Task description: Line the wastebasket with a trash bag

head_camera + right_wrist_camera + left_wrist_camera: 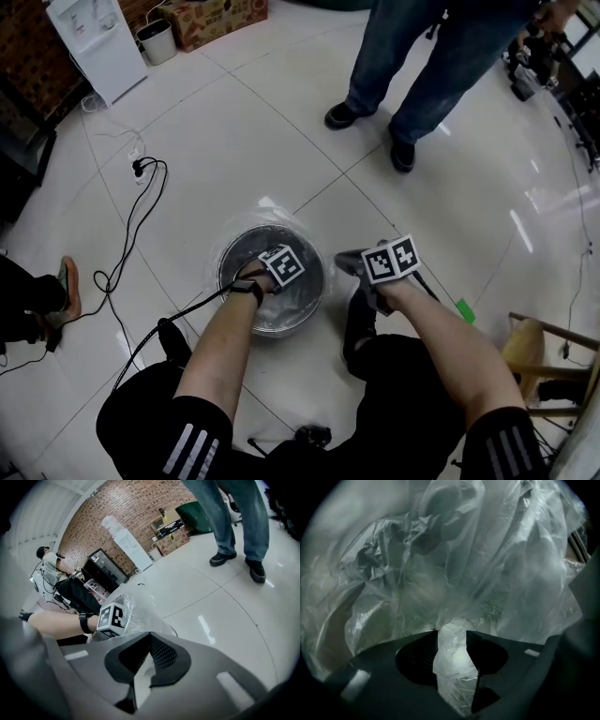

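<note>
Liner being seated, by my judgement: left tool (pixel 451 637), jaws spread, is deep in the trash bag (pixel 487 564) inside the wastebasket (pixel 317 281) on the floor (pixel 281 141). Right tool (pixel 149 639), pressed together and empty, hangs alongside. Next, the bag's edge likely wants folding over the rim.

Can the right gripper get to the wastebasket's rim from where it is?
Probably yes. The right gripper hangs close beside the wastebasket rim, with nothing between them. Its jaws are shut and empty, so they must open before taking the trash bag edge.
</note>
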Demonstrator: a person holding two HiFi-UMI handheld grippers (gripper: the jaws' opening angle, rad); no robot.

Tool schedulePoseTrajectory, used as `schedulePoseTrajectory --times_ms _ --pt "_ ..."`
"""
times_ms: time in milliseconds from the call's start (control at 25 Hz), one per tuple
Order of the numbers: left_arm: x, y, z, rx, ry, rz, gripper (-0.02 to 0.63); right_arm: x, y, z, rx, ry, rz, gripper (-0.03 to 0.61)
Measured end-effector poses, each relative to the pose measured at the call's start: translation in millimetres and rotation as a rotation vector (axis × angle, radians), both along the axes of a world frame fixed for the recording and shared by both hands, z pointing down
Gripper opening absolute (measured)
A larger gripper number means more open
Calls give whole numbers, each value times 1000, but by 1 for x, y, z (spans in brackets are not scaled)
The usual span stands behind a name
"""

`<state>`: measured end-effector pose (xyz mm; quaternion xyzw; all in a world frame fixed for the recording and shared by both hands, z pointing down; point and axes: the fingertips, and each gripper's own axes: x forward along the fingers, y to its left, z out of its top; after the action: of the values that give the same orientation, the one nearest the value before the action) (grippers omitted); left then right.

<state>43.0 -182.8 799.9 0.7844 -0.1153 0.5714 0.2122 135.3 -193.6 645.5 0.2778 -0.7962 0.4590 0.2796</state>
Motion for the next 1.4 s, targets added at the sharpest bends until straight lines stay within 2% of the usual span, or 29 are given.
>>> schedulePoseTrajectory --times_ms 320,560,640,680,840,960,1040,1120,1200,1280,1400 --pt "1 -9 13 19 -6 0 184 -10 15 32 -28 98 -85 6" --pt "7 -10 5 31 18 15 192 -17 3 24 3 81 -73 25" --pt "10 1 -4 -9 49 11 196 -12 -1 21 12 85 -55 84" --pt "11 9 -9 -42 68 5 199 -9 -3 20 17 90 -47 95" --pt "12 33 -48 -114 130 -4 201 2 -13 5 47 96 -11 103" --pt "3 45 -80 -128 153 -21 201 6 -20 -5 78 92 17 103" --pt "-5 45 -104 -96 163 -34 199 6 -23 -12 97 83 25 103" --pt "-10 38 -132 -26 191 -29 199 2 -26 -22 118 70 23 103" --pt "-11 29 -166 68 250 -6 198 -7 -29 -32 133 38 18 103" --pt "-16 17 -205 160 326 -1 167 -18 -34 -42 141 -16 24 103" --pt "-54 -9 -240 229 353 -92 156 -30 -41 -55 157 -83 27 124"
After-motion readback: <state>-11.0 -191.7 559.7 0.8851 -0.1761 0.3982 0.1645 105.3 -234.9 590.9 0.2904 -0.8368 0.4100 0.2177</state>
